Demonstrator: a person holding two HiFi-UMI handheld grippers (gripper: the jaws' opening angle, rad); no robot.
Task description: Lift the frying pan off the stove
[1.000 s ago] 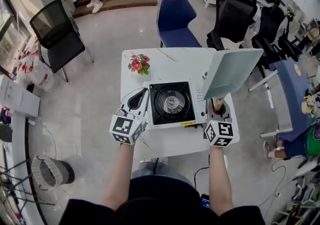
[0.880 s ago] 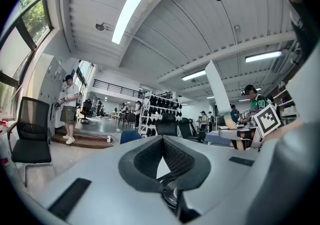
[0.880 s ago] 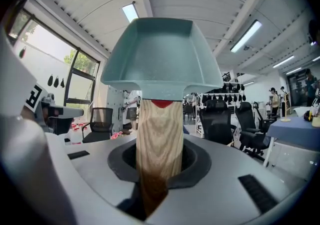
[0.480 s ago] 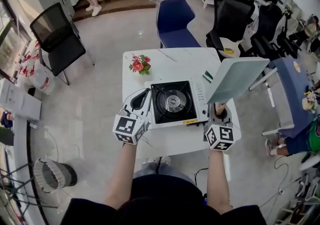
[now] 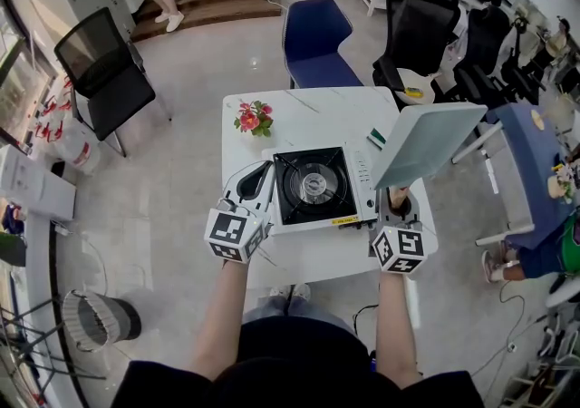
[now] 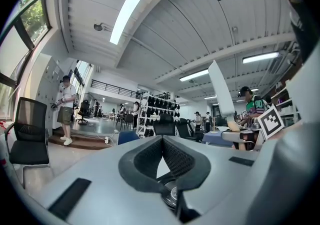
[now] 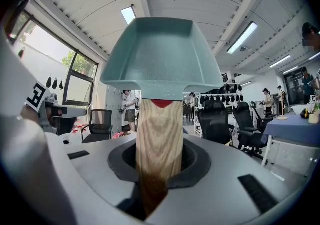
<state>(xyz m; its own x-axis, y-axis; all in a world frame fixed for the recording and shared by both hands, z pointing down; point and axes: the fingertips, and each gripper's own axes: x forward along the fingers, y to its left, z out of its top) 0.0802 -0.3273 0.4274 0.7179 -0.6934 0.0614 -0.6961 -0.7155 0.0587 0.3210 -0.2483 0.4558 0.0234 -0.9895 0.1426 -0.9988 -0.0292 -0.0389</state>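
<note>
**Pan up and clear of the burner**

The right tongs (image 5: 396, 204) are clamped on the wooden handle (image 7: 159, 139). The frying pan (image 5: 426, 139) hangs tilted in the air, off to the right of the stove (image 5: 313, 184), whose burner is bare. The lift looks done; at most a set-down is left. The left tongs (image 5: 255, 181) are closed on nothing, just beside the stove's left edge. The pan overhangs the right edge of the surface (image 5: 304, 111), with black chairs (image 5: 426, 21) near on that side and open floor to the left.

pan (image 5: 426, 143) was teal | handle (image 7: 159, 134) was tan wood-grain | stove (image 5: 314, 185) was white, black top | table (image 5: 299, 111) was white | chair (image 5: 314, 34) was blue | flowers (image 5: 253, 116) were red
</note>
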